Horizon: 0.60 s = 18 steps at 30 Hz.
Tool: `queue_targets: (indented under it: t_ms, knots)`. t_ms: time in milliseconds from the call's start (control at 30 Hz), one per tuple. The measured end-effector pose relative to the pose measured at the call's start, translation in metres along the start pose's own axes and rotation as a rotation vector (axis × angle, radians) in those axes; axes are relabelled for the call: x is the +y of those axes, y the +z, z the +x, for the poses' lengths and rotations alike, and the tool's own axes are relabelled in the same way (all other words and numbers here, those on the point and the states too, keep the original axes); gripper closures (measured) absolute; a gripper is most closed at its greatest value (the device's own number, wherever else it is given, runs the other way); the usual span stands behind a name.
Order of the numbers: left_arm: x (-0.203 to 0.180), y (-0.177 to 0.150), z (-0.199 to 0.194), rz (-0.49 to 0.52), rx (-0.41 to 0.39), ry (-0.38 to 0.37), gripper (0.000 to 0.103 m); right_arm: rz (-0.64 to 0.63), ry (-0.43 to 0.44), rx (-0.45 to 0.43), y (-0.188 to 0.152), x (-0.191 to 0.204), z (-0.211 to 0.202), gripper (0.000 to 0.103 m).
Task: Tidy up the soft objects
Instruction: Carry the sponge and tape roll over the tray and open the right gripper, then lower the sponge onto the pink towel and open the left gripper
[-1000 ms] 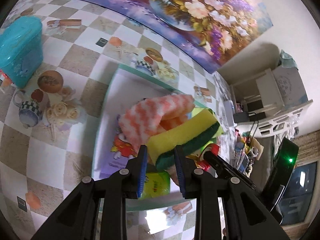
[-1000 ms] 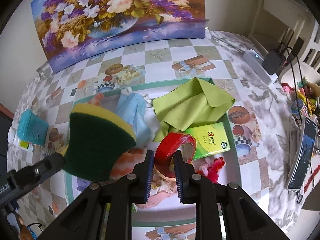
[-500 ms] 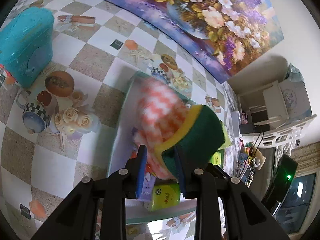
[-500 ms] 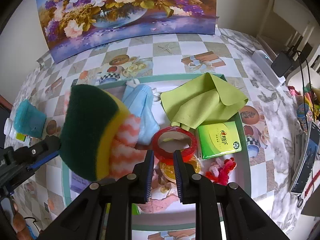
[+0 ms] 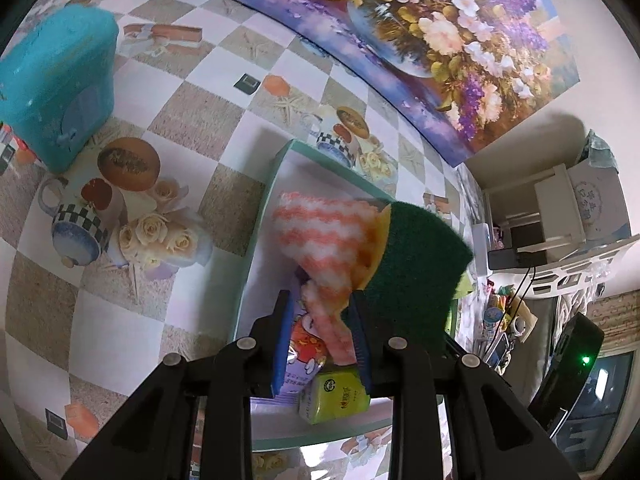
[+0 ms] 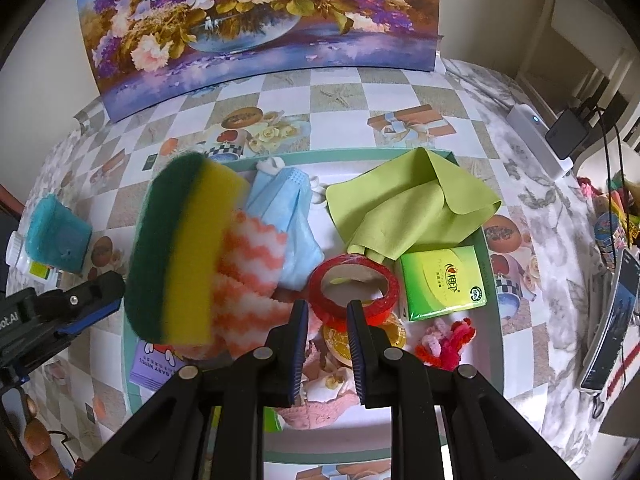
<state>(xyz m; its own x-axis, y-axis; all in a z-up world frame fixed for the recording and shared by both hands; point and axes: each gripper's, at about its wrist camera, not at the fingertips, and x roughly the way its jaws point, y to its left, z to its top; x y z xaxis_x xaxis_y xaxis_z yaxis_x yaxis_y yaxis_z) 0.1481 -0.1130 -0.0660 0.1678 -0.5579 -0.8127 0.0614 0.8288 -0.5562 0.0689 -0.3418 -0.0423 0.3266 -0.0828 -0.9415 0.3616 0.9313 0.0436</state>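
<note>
Swung upright since a second ago, the scouring sponge and striped cloth hang pinched in my left gripper; my right gripper, narrowly parted, holds nothing above the red tape roll.

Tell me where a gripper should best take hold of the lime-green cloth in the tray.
Probably at the raised fold of the lime-green cloth, coming straight down from above. There the fabric stands up in a ridge that two fingers can pinch, while elsewhere it lies flat on the tray and its near edge rests against the green tissue pack.
</note>
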Motion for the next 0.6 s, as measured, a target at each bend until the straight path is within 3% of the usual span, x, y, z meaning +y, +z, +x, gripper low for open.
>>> queue_targets:
  t_ms: [67,133,167,300,367,433,600]
  knots:
    - [-0.003,0.000,-0.005,0.016,-0.009,0.009,0.072,-0.001,-0.006,-0.003,0.000,0.000,-0.002,0.077]
    - [-0.006,0.000,-0.008,0.027,-0.018,0.019,0.068,0.001,-0.014,-0.005,0.000,0.000,-0.003,0.054]
    - [-0.007,-0.001,-0.010,0.035,-0.025,0.027,0.066,0.004,-0.018,-0.006,0.000,-0.001,-0.004,0.050]
    - [-0.010,0.000,-0.015,0.057,-0.046,0.064,0.064,0.012,-0.023,-0.009,0.000,-0.003,-0.006,0.047]
    - [-0.011,0.001,-0.018,0.073,-0.058,0.098,0.047,0.011,-0.029,-0.007,0.000,-0.003,-0.006,0.043]
    - [-0.013,0.001,-0.019,0.092,-0.070,0.159,0.038,0.008,-0.035,-0.006,0.001,-0.002,-0.006,0.039]
    - [-0.012,0.001,-0.016,0.131,-0.083,0.279,0.026,-0.004,-0.060,-0.005,0.000,-0.001,-0.005,0.029]
